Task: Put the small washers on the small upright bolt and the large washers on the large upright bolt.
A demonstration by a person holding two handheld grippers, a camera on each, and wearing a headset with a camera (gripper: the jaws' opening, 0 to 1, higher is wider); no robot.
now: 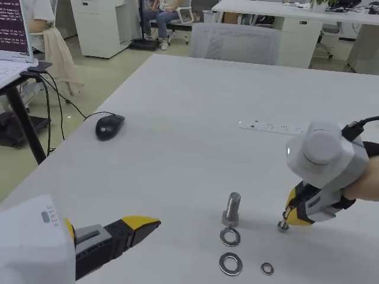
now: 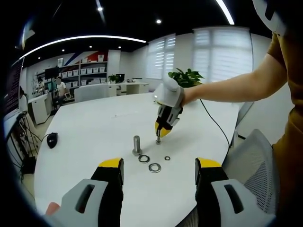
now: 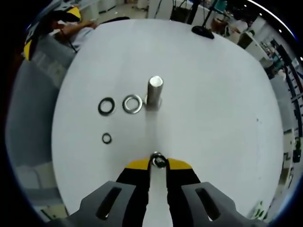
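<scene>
The large bolt (image 1: 231, 208) stands upright on the white table (image 1: 177, 118). Two large washers (image 1: 230, 237) (image 1: 230, 263) lie flat in front of it, and a small washer (image 1: 267, 268) lies to their right. My right gripper (image 1: 288, 214) points down at the small upright bolt (image 1: 283, 225). In the right gripper view its jaws are shut on a small washer (image 3: 157, 160), right at the top of that bolt. My left gripper (image 1: 145, 223) hovers open at the near left, well short of the parts. In the left gripper view the jaws of the left gripper (image 2: 160, 163) stand wide apart.
A black mouse (image 1: 109, 126) lies at the table's left, its cable running off the edge. A white power strip (image 1: 272, 126) sits beyond the right gripper. A grey chair (image 1: 234, 42) stands at the far edge, and a laptop (image 1: 12, 35) on a side stand to the left.
</scene>
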